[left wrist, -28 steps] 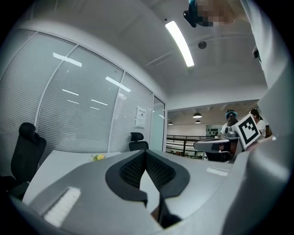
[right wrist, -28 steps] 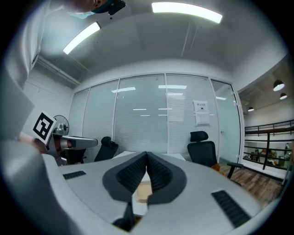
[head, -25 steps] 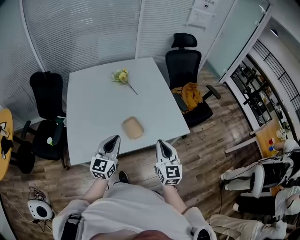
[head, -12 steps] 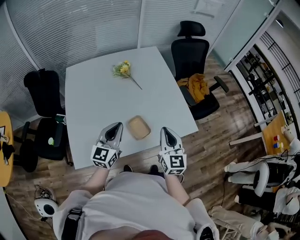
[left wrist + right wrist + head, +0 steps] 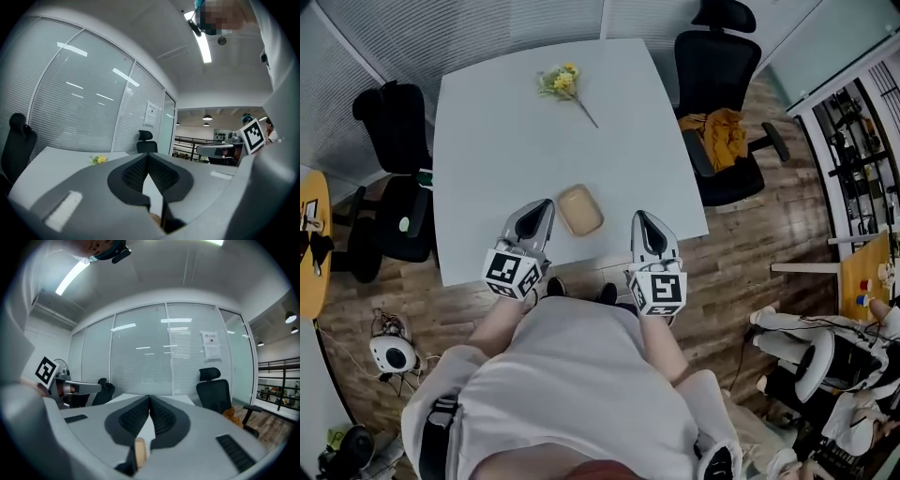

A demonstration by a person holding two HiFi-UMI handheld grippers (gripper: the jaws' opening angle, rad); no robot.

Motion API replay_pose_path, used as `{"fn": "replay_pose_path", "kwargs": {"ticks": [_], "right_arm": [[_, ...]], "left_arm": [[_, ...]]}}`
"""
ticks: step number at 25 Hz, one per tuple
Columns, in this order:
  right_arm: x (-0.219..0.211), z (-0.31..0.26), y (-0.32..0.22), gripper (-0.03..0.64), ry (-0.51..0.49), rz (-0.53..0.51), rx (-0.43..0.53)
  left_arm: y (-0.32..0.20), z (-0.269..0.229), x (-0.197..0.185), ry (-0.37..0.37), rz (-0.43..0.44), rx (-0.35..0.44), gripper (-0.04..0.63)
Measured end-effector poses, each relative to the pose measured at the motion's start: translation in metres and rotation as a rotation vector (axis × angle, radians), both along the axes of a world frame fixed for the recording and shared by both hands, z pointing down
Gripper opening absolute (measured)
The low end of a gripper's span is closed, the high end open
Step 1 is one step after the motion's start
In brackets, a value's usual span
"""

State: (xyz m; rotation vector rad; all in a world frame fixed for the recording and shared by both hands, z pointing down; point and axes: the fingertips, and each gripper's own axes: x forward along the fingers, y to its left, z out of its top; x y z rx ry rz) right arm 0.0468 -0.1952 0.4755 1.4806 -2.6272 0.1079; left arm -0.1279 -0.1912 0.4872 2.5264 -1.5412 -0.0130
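Observation:
In the head view my left gripper [image 5: 541, 210] and right gripper [image 5: 643, 222] hover side by side over the near edge of a white table [image 5: 487, 141]. Both are shut, jaws meeting at the tips with nothing between them, as the left gripper view [image 5: 149, 156] and right gripper view [image 5: 150, 397] show. A rounded tan case [image 5: 579, 209] lies flat on the table between the two grippers, touching neither. Its edge shows low in the right gripper view as a tan case [image 5: 139, 451]. A small bunch of yellow flowers [image 5: 562, 82] lies at the table's far side, also seen as yellow flowers [image 5: 99, 160].
Black office chairs stand at the far right [image 5: 724, 61] and along the left [image 5: 394, 117]. One chair carries an orange cloth [image 5: 724, 129]. A yellow round table [image 5: 311, 246] is at the left edge, a white device [image 5: 391, 354] on the wood floor. Glass walls with blinds [image 5: 140, 366] close the room.
The person has stepped up to the table. Both grippers now reach over its near edge, either side of the tan case. Jaws stay shut.

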Motion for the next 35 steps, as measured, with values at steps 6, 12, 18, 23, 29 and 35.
{"fn": "replay_pose_path", "kwargs": {"ticks": [6, 12, 18, 23, 29, 35], "right_arm": [[0.009, 0.011, -0.004, 0.009, -0.010, -0.006, -0.032], [0.010, 0.023, -0.007, 0.009, -0.009, -0.023, -0.062], [0.007, 0.025, -0.009, 0.009, -0.009, -0.033, -0.067], [0.005, 0.030, -0.007, 0.009, 0.002, -0.043, -0.075], [0.010, 0.028, -0.001, 0.009, 0.006, -0.029, -0.071], [0.017, 0.029, 0.004, 0.009, 0.009, -0.003, -0.076]], "left_arm": [[-0.002, 0.024, 0.005, 0.019, 0.005, -0.080, 0.009], [0.001, 0.074, 0.009, 0.181, 0.039, -0.252, 0.009], [0.012, 0.141, 0.001, 0.482, 0.018, -0.506, 0.103], [0.024, 0.187, 0.009, 0.740, 0.040, -0.676, 0.216], [0.032, 0.231, 0.017, 0.920, 0.043, -0.781, 0.247], [0.033, 0.269, 0.019, 0.909, 0.034, -0.849, 0.267]]}}
